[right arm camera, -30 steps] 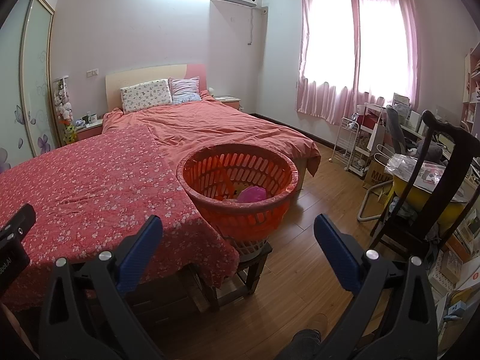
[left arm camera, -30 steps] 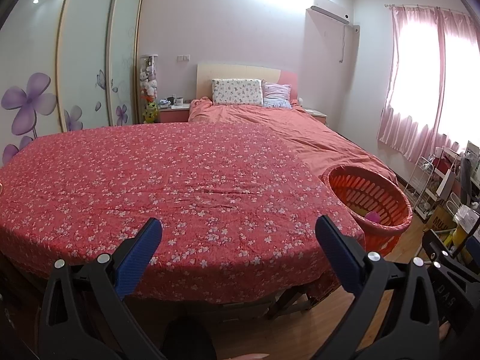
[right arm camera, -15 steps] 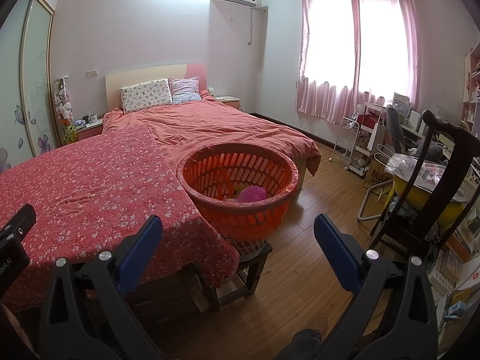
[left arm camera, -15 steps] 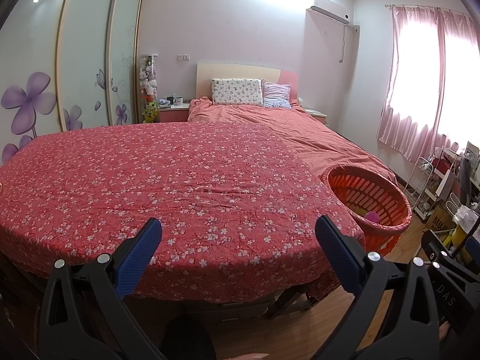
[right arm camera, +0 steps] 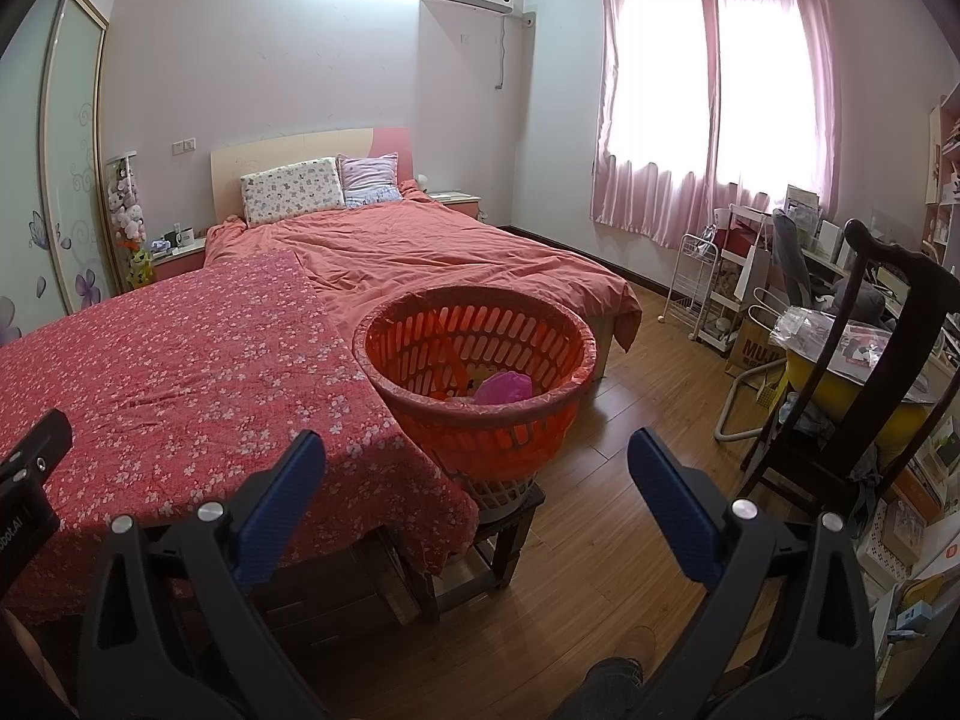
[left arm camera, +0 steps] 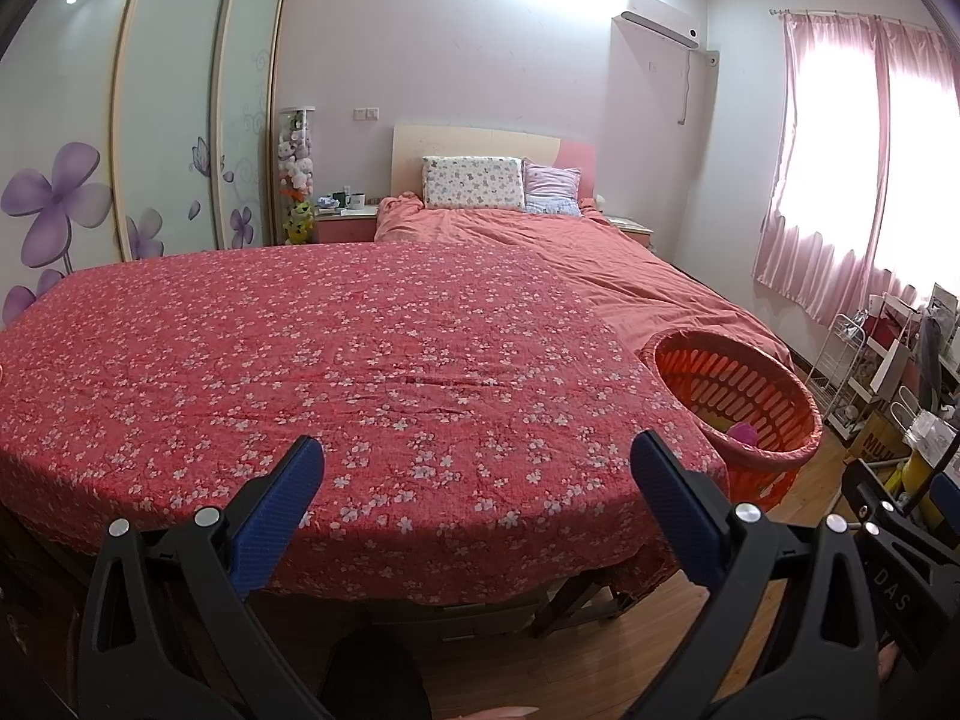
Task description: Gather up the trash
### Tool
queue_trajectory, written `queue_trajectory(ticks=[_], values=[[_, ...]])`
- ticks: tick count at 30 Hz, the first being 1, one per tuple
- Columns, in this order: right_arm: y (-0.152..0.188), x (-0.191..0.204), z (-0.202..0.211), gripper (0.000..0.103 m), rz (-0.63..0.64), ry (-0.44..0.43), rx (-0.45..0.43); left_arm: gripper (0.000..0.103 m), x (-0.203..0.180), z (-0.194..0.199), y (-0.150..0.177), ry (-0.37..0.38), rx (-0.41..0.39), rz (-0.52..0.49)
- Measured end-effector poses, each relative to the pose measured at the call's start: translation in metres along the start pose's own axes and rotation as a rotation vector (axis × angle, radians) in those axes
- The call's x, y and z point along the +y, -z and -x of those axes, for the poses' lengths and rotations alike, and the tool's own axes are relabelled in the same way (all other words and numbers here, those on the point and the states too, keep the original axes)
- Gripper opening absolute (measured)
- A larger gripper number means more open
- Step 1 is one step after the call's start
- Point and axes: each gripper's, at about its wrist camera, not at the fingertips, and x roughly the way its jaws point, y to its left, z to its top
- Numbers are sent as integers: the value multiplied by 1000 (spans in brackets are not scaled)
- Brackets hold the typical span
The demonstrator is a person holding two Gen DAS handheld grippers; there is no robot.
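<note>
Bedroom, trash collection: two tongs, both spread wide and empty; one orange slotted basket holding the gathered trash.

Left tongs (left arm camera: 477,468): fingers apart over the near edge of one bench (left arm camera: 360,360) draped in red floral cloth, nothing between them; the basket (left arm camera: 762,456) stands ahead and to their right, just beside the bench edge. Right tongs (right arm camera: 477,468): fingers apart, nothing gripped, basket (right arm camera: 480,426) directly ahead between the finger lines, on a dark stool (right arm camera: 510,516). Right view only: a pink crumpled piece (right arm camera: 504,387) and yellow scraps plain on the basket floor, one dark wooden chair (right arm camera: 840,396) to the right, the wood floor (right arm camera: 600,540). Left view only: the whole bench top, bare cloth. Both views: one bed (left arm camera: 600,252) beyond, two pillows (left arm camera: 471,182), one pink-curtained window (right arm camera: 708,90).
</note>
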Motion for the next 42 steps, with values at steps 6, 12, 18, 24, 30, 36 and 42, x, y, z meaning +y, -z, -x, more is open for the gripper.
queue_trajectory(ticks=[6, 12, 18, 24, 30, 36, 42], values=[[0, 0, 0, 99, -1, 0, 0, 101, -1, 0, 1, 0, 1, 0], [0, 0, 0, 99, 0, 0, 0, 101, 0, 0, 0, 1, 1, 0], [0, 0, 0, 99, -1, 0, 0, 101, -1, 0, 0, 1, 1, 0], [-1, 0, 0, 99, -2, -1, 1, 101, -1, 1, 0, 0, 1, -1], [-1, 0, 0, 99, -2, -1, 1, 101, -1, 0, 1, 0, 2, -2], [-1, 0, 0, 99, -1, 0, 1, 101, -1, 0, 2, -1, 3, -4], [-1, -1, 0, 99, -1, -1, 1, 101, -1, 1, 4, -3, 3, -5]])
